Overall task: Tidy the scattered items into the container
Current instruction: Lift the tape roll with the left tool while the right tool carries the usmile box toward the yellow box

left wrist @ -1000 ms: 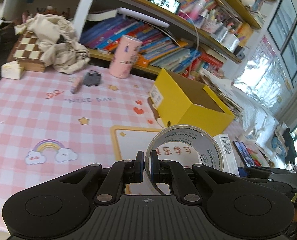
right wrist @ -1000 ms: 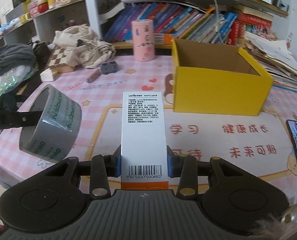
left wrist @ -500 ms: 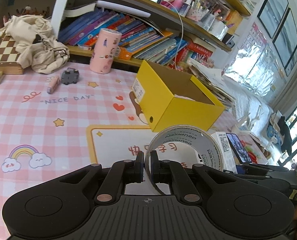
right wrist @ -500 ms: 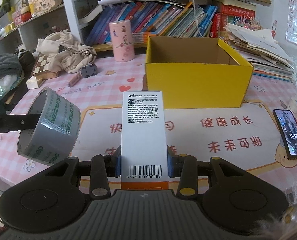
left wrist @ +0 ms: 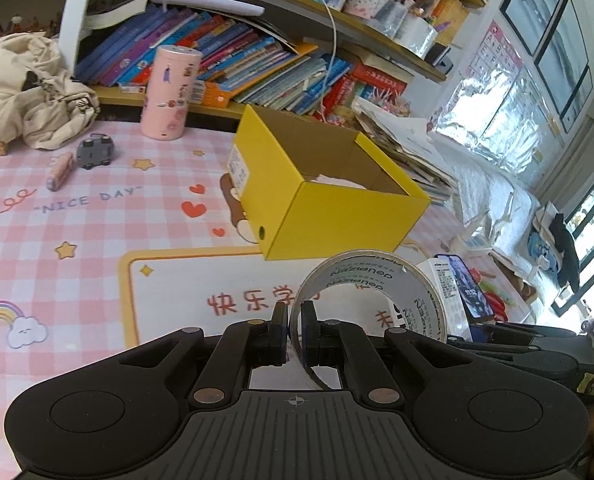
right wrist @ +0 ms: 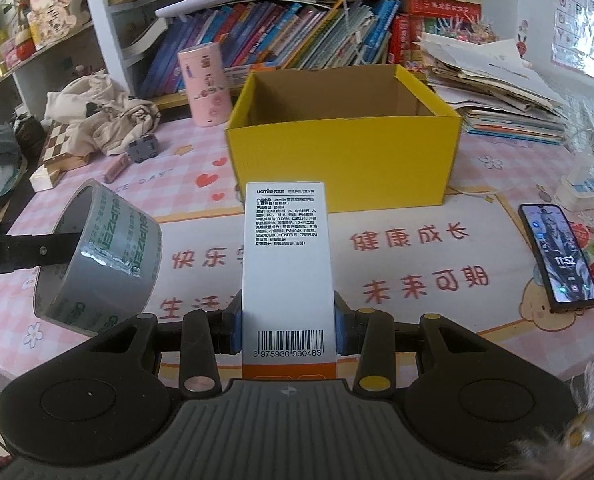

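Left gripper [left wrist: 293, 330]: clamped on tape roll's [left wrist: 381, 296] thin wall, roll aloft before yellow box [right wrist: 343, 148]; may twist loose; right gripper [right wrist: 288, 330]: grasping white carton [right wrist: 287, 264], aloft; long end could strike box rim.

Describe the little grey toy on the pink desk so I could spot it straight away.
Start at the open yellow box on the pink checked mat. Look left of it to the tall pink cylinder under the bookshelf; the grey toy car sits just in front of that, beside the crumpled cream cloth. It is the only dark, blocky thing there, with a pink stick lying next to it.
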